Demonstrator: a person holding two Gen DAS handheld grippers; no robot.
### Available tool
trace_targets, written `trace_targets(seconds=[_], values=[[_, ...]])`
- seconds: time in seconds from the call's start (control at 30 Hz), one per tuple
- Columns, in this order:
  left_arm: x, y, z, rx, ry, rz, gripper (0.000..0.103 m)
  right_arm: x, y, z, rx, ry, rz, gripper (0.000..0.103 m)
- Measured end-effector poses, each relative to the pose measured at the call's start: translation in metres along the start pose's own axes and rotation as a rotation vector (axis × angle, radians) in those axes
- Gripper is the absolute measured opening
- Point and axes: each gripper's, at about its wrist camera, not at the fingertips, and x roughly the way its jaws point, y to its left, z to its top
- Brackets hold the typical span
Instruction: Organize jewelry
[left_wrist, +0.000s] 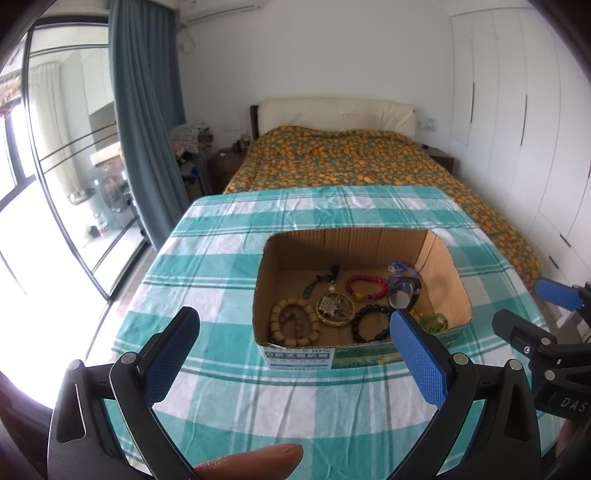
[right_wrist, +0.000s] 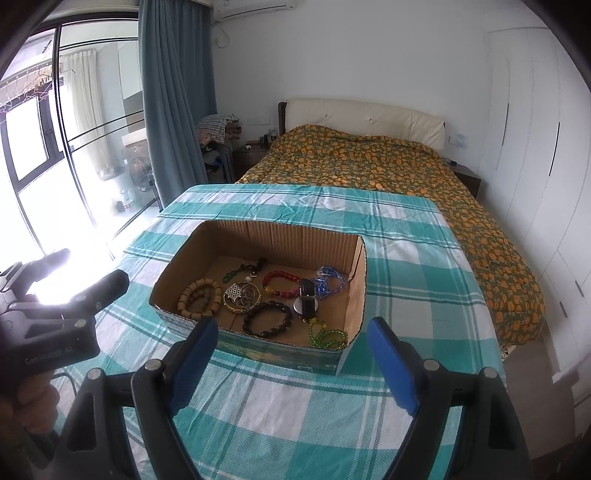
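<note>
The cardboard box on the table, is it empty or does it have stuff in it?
It has stuff in it. The cardboard box is open-topped, and bracelets such as the red bead bracelet and a watch lie on its floor.

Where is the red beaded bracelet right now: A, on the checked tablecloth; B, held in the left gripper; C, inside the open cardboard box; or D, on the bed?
C: the red beaded bracelet lies on the floor of the open cardboard box, among other jewelry.

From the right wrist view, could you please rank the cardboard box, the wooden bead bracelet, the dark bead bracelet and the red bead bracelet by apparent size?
1. Cardboard box, clearly largest.
2. Dark bead bracelet and wooden bead bracelet look alike; the dark one lies nearer the camera, so I will not separate them.
3. Red bead bracelet, slightly smaller, though farther back.
</note>
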Motion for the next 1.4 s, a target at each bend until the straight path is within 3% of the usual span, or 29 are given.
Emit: trace_targets(seconds=[1.4], values=[[-0.013, 0.015, -0.001, -0.041, 0.03, 0.017, 0.103, -0.029, 0.029, 0.007, -0.039, -0.015, 0.012, 0.085]])
